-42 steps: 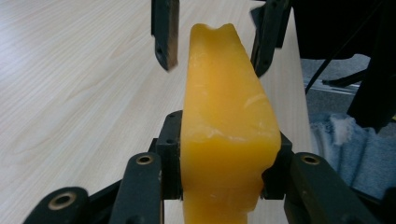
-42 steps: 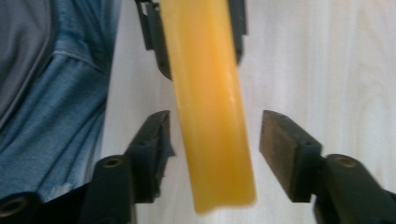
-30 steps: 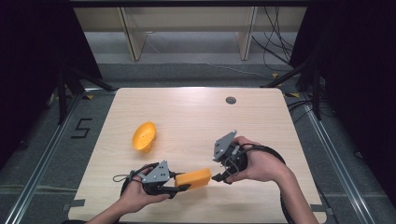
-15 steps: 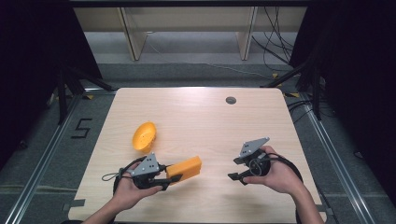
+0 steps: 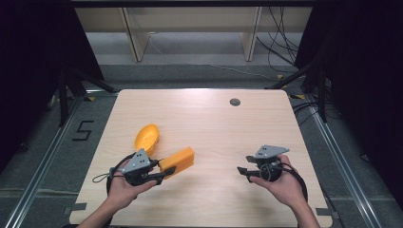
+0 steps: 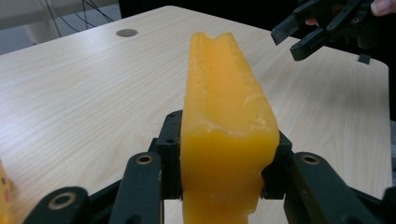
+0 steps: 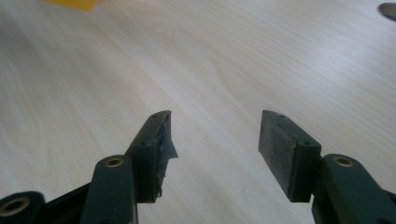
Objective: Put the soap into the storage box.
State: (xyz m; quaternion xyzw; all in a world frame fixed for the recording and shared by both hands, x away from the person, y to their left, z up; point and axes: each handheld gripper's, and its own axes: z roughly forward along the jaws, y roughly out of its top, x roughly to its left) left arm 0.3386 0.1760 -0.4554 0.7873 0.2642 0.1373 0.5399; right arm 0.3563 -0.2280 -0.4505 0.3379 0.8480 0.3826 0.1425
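My left gripper is shut on one end of an orange foam block near the table's front left. In the left gripper view the block stands up between the pads and points away over the table. An orange bowl-shaped piece lies just behind that hand. At the front right, my right gripper points left, low over the wood. Its jaws have just been closing and still stand apart with nothing between them; the right gripper view shows the right gripper over bare wood.
The light wooden table has a round dark hole near its far edge. Beyond the table are a grey floor, cables and wooden furniture legs. Black curtains hang on both sides.
The right gripper has drawn away from the block to the right and sunk toward the table, its jaws narrowing. The left gripper has carried the block a little to the left.
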